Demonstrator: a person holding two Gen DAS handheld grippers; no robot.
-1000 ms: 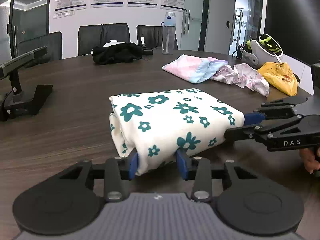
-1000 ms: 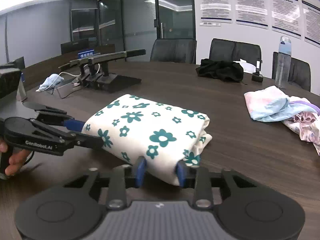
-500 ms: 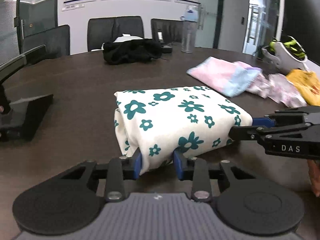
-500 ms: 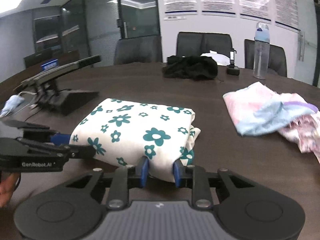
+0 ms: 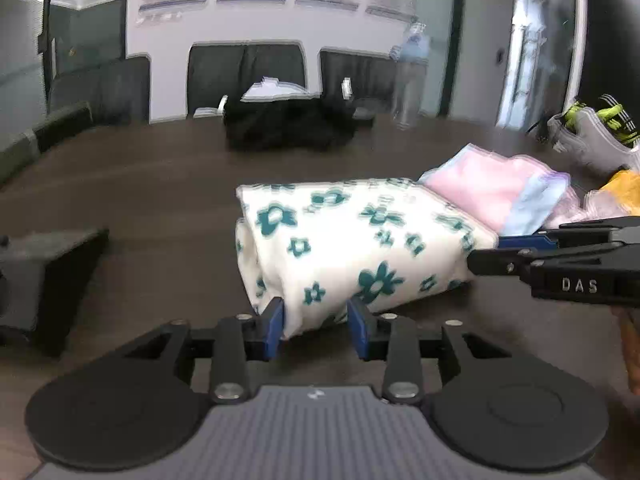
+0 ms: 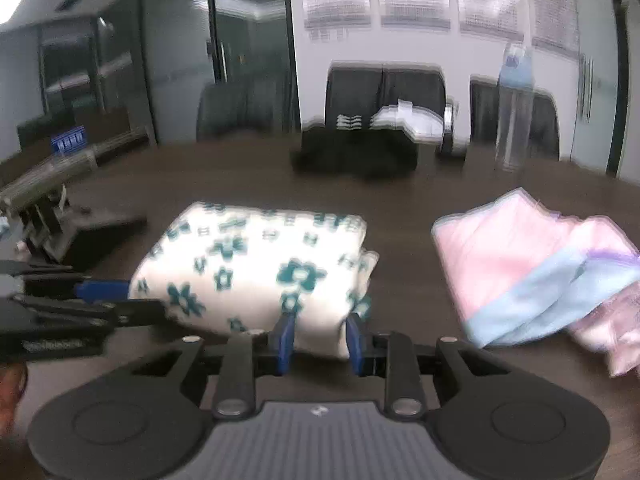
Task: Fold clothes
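Observation:
A folded white garment with teal flowers (image 5: 352, 240) lies on the dark wooden table (image 5: 160, 200); it also shows in the right wrist view (image 6: 256, 268). My left gripper (image 5: 316, 330) is shut on the garment's near left corner. My right gripper (image 6: 320, 338) is shut on its other near corner, and it shows from the side in the left wrist view (image 5: 500, 252). The left gripper shows from the side in the right wrist view (image 6: 132, 304). Both frames are blurred by motion.
A pink and light-blue garment (image 6: 532, 264) lies to the right of the folded one, with more clothes beyond (image 5: 624, 188). A black garment (image 5: 288, 128) and a water bottle (image 6: 514, 108) stand at the far edge. A black stand (image 6: 60, 216) is on the left.
Both grippers have carried the folded floral garment across the table towards the pink and blue garment. The views have swung and the jaws have stayed clamped on the cloth.

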